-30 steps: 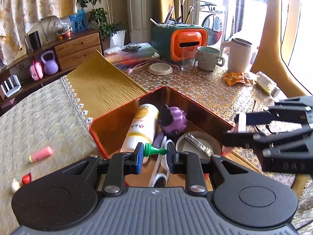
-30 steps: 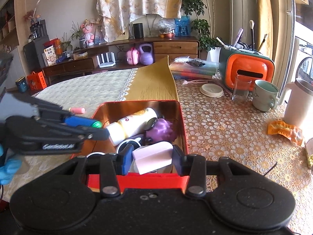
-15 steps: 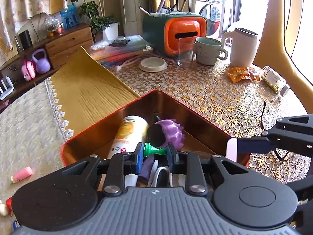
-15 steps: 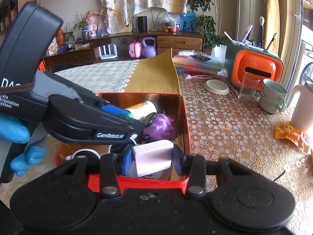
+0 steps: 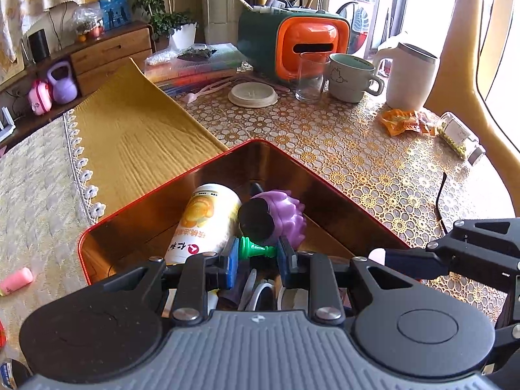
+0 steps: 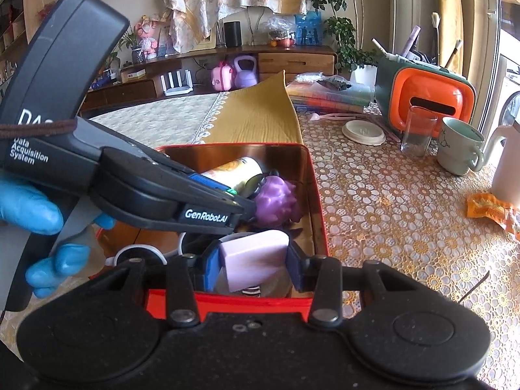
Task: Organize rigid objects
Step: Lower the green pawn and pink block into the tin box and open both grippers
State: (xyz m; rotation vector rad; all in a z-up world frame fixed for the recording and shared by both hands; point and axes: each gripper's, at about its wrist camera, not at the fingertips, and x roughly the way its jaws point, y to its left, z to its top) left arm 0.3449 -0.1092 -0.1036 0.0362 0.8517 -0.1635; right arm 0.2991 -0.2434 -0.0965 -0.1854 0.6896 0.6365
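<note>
Over the red tin [image 5: 156, 211] on the table [image 5: 357, 149]: left gripper [image 5: 258, 253], fingers pinching a small green cone-shaped piece [image 5: 255, 248] just above the clutter inside. Lying in the tin, a white bottle with an orange label [image 5: 203, 224] and, touching it on the right, a purple knobbly toy [image 5: 286, 217]; beneath the fingers, white rings and other small items, too hidden to name. At the tin's near rim, right gripper [image 6: 253, 265], fingers clamped on a pale lilac block [image 6: 253, 260] held above the tin's contents. Left of the tin in the right wrist view, a blue-gloved hand [image 6: 29, 204] wrapped round the left gripper's handle. Beyond the tin, a mustard-yellow cloth [image 5: 130, 130] spread across the table. Well behind the tin, towards the window: an orange and green holder [image 5: 295, 42] stuffed with brushes, an empty glass [image 5: 310, 76] in front of it, a pale mug [image 5: 349, 76], a white jug [image 5: 411, 74], a round white lid [image 5: 253, 94]. Right of the tin, an orange wrapper [image 5: 401, 122] and a small jar on its side [image 5: 460, 138]. Left of the tin, a pink cylinder [image 5: 16, 281] lying on the lace cloth.
</note>
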